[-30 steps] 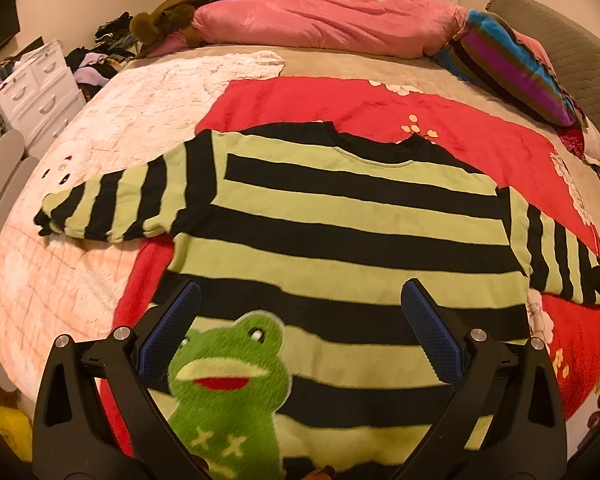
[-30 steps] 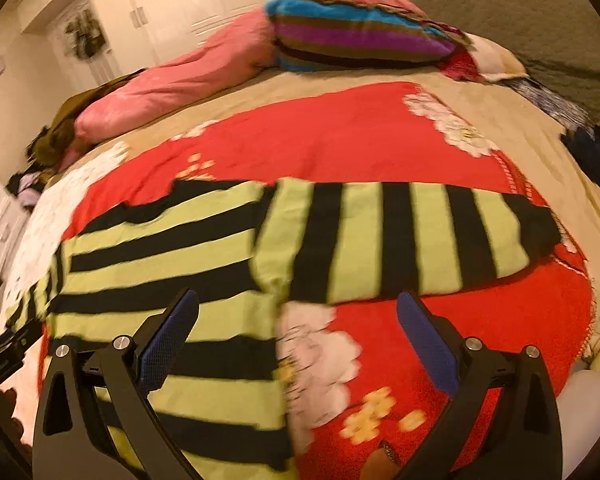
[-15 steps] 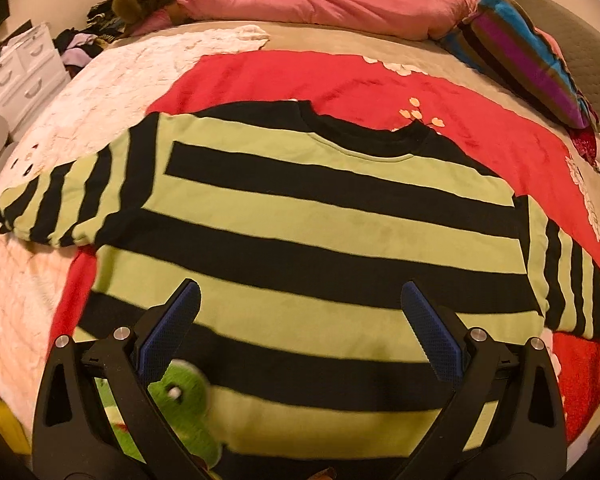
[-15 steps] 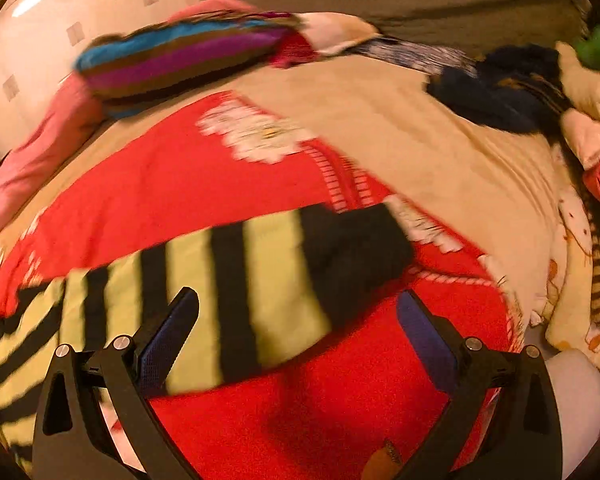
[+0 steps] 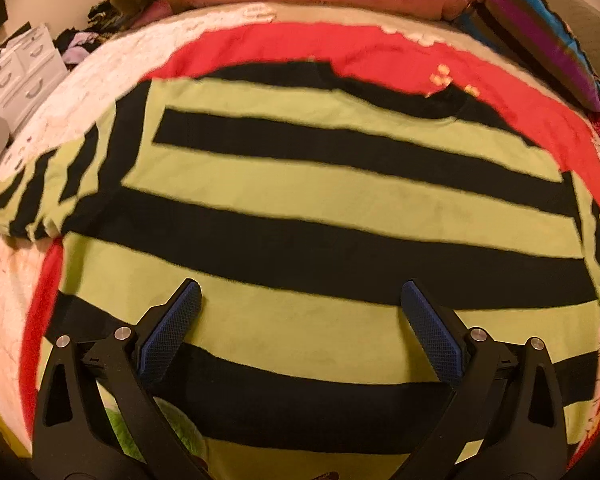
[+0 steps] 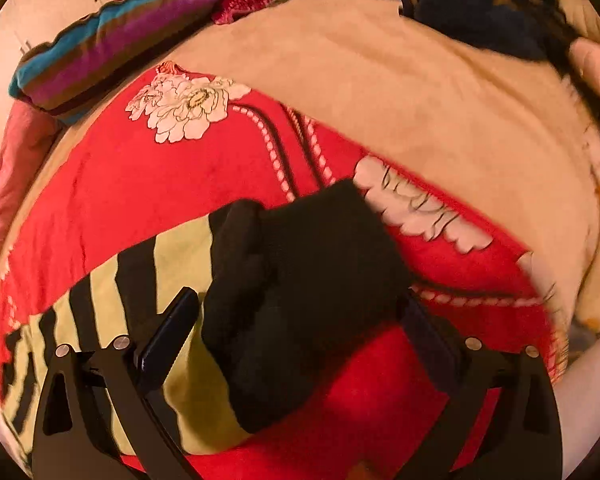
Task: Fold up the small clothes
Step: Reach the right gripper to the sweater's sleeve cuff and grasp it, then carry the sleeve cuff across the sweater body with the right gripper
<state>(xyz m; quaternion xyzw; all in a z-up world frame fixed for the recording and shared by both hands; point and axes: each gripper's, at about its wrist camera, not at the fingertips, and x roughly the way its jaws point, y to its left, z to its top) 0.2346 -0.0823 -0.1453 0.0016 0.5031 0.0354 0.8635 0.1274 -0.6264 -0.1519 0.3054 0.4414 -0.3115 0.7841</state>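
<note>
Right gripper [image 6: 300, 320] has closed in on sleeve cuff [image 6: 312, 280], jaws wide, nothing gripped; left gripper [image 5: 300, 312] likewise agape over sweater [image 5: 300, 200], so sleeve fold imminent

The left gripper [image 5: 300, 300] is spread wide, its two blue-padded fingers [image 5: 171, 330] well apart and pointing toward the far side, with nothing gripped between them. The right gripper [image 6: 296, 312] is likewise spread wide, its dark-padded fingers [image 6: 168, 338] well apart and angled down and away. Both black finger frames fill the near edge of their own wrist views.
</note>
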